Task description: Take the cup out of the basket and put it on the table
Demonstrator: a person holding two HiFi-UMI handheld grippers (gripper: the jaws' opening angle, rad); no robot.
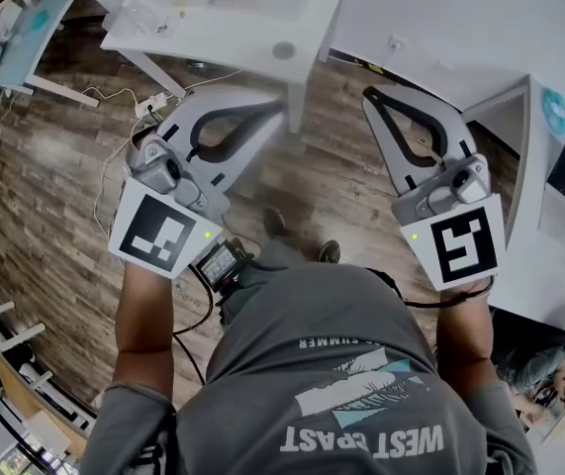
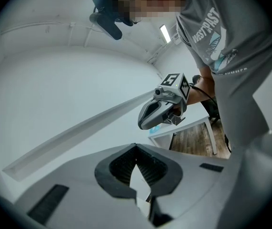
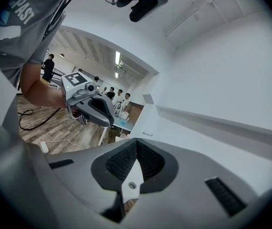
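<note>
Grey shirt [image 1: 341,364] nearest, left claw [image 1: 274,105] pressed together and empty, right claw [image 1: 373,97] likewise closed on nothing; both held above the wooden floor [image 1: 54,226]; white desk [image 1: 223,18] beyond; cup's whereabouts cannot be told

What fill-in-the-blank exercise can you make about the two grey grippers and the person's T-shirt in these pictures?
1. The jaws of the left grey two-jaw gripper are ____, with no object between them.
2. The right grey two-jaw gripper, also closed, holds ____.
3. The person's printed T-shirt is ____ in colour.
Missing words: shut; nothing; grey.
</note>
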